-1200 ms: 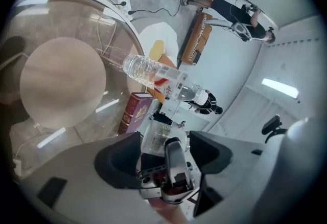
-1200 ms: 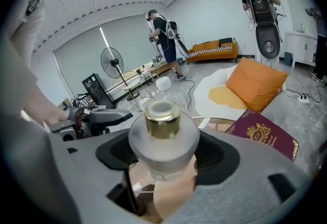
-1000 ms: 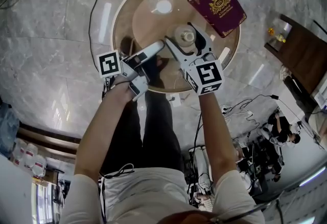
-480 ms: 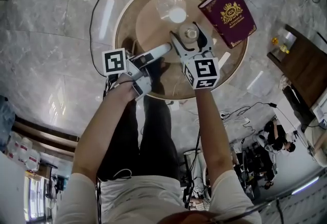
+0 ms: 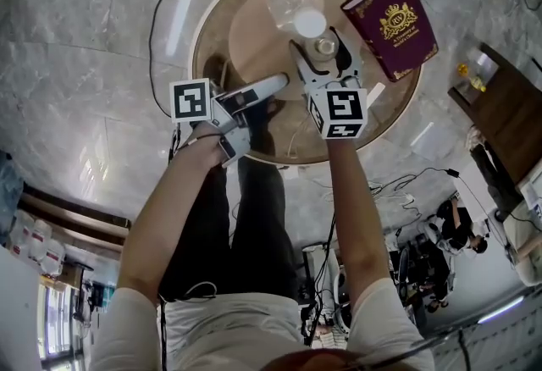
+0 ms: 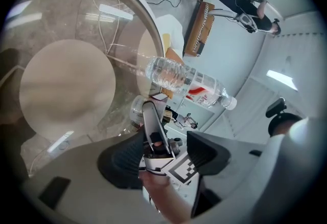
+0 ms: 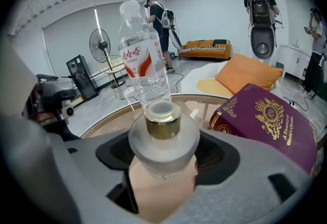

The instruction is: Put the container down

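The 2 jaws of our right gripper (image 7: 164, 159) press on the frosted glass container (image 7: 162, 138), which sits upright over the round glass table (image 5: 212, 30). We cannot tell whether it touches the top. In the head view a clear water bottle (image 7: 144, 64) stands at 11 o'clock of it and a maroon book (image 7: 265, 120) at 2 o'clock. Our left gripper (image 6: 166, 156), at 8 o'clock, has just been narrowing its jaws, which stand wide and grip nothing.

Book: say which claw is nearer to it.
Right. The right claw, shut on the jar, is just left of the book. The left claw, its empty jaws just closing slightly, is farther left.
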### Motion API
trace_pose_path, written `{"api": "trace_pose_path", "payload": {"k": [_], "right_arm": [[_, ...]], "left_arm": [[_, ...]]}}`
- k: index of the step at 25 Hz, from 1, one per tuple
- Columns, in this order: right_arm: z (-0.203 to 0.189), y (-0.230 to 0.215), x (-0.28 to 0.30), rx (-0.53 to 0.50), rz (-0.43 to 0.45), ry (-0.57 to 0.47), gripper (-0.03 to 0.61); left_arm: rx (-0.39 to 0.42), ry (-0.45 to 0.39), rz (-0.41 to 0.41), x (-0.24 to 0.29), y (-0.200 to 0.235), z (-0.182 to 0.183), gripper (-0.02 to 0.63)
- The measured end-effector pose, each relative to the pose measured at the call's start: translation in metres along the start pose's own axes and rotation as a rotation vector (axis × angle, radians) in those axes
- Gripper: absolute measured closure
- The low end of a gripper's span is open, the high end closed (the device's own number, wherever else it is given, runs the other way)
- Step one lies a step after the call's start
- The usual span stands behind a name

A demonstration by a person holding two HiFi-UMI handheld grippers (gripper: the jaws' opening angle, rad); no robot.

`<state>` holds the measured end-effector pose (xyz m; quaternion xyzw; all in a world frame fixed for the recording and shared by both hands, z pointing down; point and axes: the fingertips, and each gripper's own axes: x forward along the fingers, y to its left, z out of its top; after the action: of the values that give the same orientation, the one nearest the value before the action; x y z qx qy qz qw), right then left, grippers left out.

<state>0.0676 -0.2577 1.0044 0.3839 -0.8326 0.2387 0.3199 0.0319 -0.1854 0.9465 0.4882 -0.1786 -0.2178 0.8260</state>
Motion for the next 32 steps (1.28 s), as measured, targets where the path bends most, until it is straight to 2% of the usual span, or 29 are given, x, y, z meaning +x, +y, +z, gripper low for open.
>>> {"api": "trace_pose_path", "payload": {"k": [21,32], "right_arm": [[-0.007,0.004,0.003,-0.109,-0.046,-0.034,0.241],[-0.005,0.003,0.001,-0.079,-0.023,-0.012,0.218]], "left_arm": [[0.01,0.002,0.036,-0.017,0.019,0.001,0.351],[0.009,0.016,0.043,-0.02,0.018,-0.009,0.351]]}}
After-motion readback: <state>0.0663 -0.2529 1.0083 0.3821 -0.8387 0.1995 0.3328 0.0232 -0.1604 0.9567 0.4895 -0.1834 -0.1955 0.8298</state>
